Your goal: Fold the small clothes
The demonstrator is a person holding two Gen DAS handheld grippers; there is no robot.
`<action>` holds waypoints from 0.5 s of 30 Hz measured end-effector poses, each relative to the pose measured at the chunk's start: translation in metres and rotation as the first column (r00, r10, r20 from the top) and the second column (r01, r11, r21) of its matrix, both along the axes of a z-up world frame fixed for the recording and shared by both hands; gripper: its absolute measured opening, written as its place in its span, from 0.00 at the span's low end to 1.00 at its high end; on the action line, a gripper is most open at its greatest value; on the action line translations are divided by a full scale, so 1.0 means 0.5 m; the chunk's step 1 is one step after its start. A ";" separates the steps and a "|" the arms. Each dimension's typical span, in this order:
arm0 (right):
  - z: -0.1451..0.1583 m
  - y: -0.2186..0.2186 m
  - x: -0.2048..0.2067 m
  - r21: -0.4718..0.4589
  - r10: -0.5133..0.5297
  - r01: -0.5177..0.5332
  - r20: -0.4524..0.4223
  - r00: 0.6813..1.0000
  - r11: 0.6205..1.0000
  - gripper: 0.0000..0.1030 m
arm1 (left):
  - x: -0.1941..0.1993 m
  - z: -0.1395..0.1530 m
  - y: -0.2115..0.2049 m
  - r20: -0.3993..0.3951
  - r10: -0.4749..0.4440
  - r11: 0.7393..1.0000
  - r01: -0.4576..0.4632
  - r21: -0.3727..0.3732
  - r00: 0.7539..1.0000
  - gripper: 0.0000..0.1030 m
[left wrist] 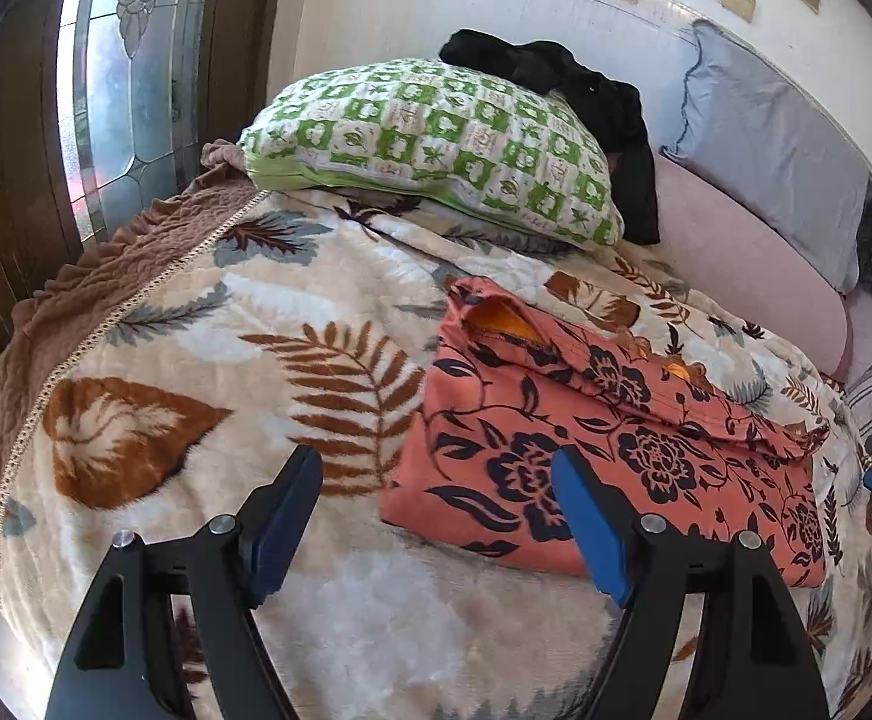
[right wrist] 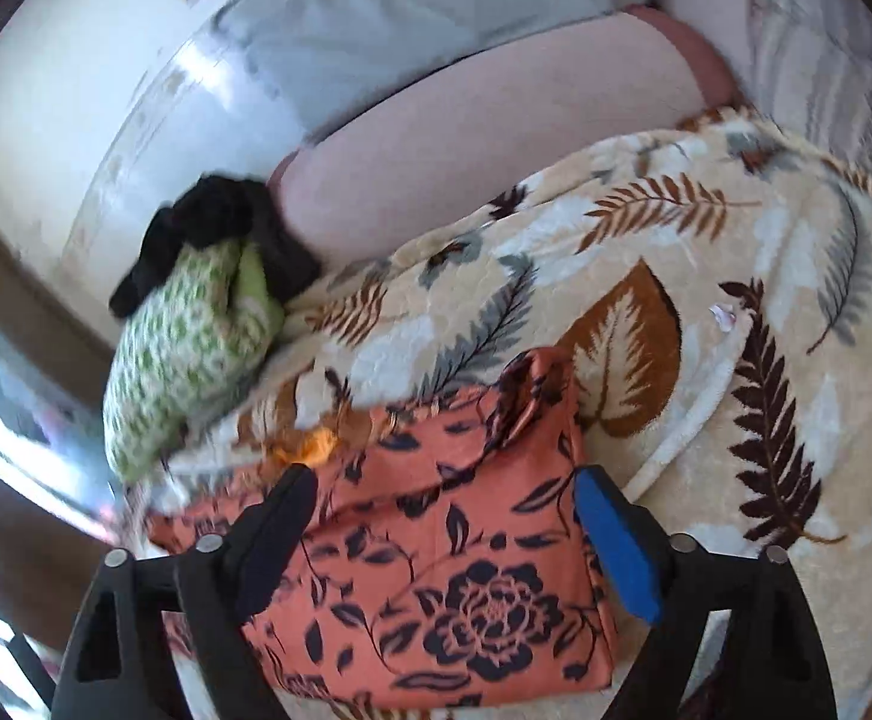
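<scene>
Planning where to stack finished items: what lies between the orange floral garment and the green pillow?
Only bare leaf-print blanket lies between the orange garment and the green pillow; the left wrist view shows it clearly.

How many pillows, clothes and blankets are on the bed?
Pillows: 2, green checked pillow and grey pillow
Clothes: 2, orange flowered garment and black garment
Blankets: 1, leaf blanket
Total: 5
</scene>
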State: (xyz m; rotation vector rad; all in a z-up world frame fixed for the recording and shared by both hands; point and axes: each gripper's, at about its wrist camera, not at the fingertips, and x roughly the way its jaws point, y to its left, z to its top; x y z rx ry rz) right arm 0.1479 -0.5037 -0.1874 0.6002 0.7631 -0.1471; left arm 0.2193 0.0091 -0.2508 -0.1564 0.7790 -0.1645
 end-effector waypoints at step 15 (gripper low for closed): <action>-0.191 0.230 0.318 -0.194 0.162 -0.216 -0.260 0.952 0.957 0.52 | 0.085 -0.120 -0.122 -0.145 -0.089 0.996 0.085 -0.033 0.985 0.77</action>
